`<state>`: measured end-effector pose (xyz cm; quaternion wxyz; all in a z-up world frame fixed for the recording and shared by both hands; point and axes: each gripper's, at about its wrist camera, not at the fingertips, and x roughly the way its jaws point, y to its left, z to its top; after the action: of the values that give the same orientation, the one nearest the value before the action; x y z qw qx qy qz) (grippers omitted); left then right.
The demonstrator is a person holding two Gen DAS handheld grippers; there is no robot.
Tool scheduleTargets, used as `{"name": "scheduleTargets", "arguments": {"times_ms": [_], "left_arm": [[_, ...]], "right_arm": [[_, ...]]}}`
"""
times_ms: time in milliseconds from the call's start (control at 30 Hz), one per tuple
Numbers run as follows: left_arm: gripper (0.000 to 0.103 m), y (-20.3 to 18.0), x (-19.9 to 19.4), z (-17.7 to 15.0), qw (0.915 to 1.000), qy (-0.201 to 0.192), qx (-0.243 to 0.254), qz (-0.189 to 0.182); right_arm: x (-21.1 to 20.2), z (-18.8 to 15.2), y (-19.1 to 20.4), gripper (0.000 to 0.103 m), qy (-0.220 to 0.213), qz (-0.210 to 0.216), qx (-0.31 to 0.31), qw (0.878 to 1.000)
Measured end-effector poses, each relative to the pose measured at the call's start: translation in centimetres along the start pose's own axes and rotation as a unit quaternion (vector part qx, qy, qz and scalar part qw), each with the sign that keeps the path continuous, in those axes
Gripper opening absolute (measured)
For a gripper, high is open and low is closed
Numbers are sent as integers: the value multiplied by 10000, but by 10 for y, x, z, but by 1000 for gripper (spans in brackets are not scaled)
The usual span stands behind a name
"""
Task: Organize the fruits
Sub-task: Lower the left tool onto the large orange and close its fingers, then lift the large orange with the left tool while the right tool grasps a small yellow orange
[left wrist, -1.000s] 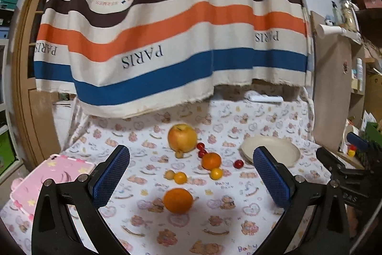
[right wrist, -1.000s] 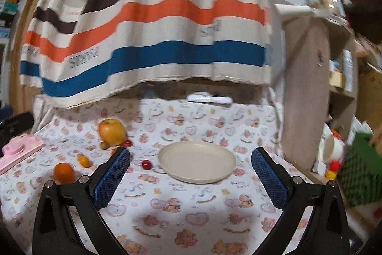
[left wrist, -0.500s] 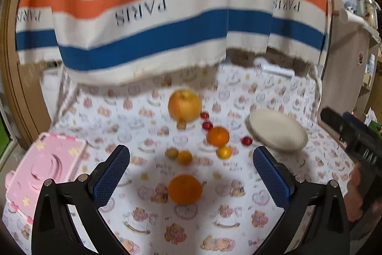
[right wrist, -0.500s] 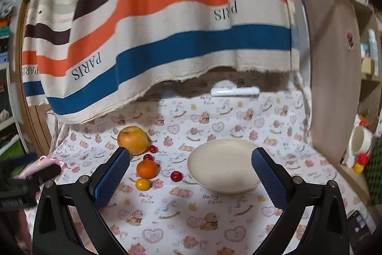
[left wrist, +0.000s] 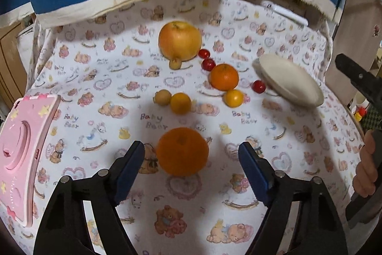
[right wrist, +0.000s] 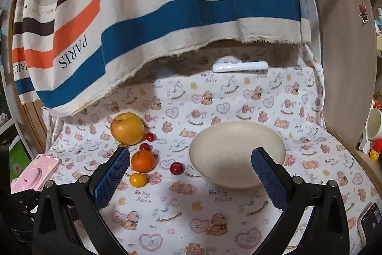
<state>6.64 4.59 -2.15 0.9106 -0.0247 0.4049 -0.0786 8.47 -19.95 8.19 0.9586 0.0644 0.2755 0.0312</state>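
Two oranges show in your left wrist view; the large orange (left wrist: 182, 151) between your left gripper (left wrist: 191, 159) pads shows only there. Those jaws are closing, not yet touching its dimpled skin. Your right wrist view alone shows a white mug (right wrist: 373, 124). Your right gripper (right wrist: 188, 169) stands spread and empty before the smooth round cream plate (right wrist: 238, 135). Counted: one apple (left wrist: 180, 40), one smaller orange (left wrist: 224, 77), three glossy red cherry tomatoes, all on the printed cloth (left wrist: 107, 78).
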Motion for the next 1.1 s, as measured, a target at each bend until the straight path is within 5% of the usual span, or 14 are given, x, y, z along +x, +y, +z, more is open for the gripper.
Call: {"name": "scheduleTargets", "arguments": {"times_ms": [200,267,567,700,1100], "left_arm": [[70,0,16,1,9996,261,75,113],[51,1,21,1,9993,322,91,188],[49,-7,-4,12,9984,-82,497,251],[49,-9,-19,34,9986,-105,521,-50],[49,-7,-46,102,9916,-1169,514,180]], "right_arm": [[3,-1,-2,102,28,-14,8,10000],[4,0,-2,102,29,-11,4,10000],[-6,9,6,102,-13,25,-165,9999],[-11,26,18,102,-43,109,-225,9997],[24,72,56,102,120,404,-152,9990]]}}
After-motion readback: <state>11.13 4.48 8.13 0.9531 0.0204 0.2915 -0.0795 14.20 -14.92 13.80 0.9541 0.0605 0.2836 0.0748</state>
